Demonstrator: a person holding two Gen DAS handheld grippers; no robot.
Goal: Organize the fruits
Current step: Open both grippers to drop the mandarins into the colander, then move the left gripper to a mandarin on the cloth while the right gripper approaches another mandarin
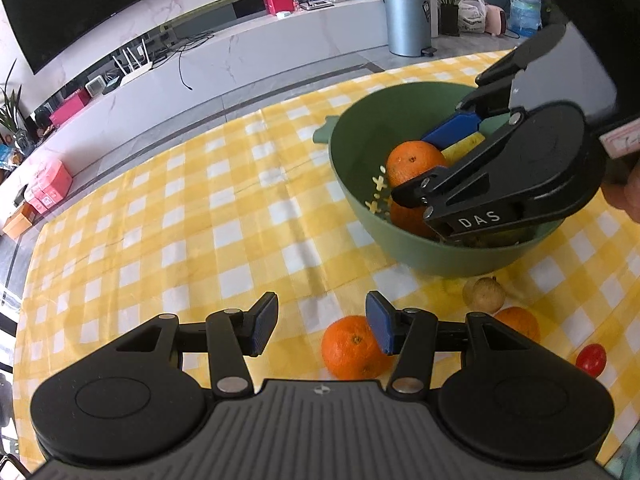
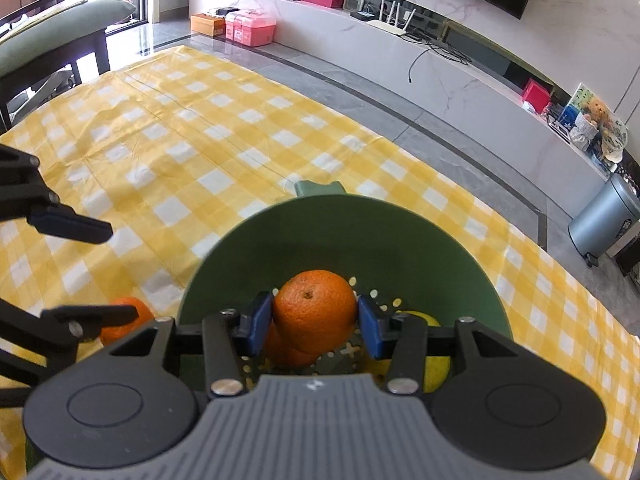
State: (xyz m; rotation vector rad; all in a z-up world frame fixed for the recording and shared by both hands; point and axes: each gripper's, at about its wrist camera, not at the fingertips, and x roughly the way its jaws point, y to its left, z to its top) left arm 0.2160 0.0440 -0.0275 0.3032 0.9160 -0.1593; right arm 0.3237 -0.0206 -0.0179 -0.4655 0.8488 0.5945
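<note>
Inside green bowl (image 2: 460, 240): 2 oranges, yellow fruit | R claw (image 2: 316, 322) grips orange (image 2: 316, 312) | L claw (image 1: 322, 322) open

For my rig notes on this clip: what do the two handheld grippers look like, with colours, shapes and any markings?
Both match. The left gripper has a grey ribbed body, two round black discs, black linkage arms with silver pivots, and blue textured pads. The right gripper is built the same; in the left wrist view its black side bears white letters "DAS", and a pink-edged label sits on its dark housing. No cables or sleeves show.
</note>
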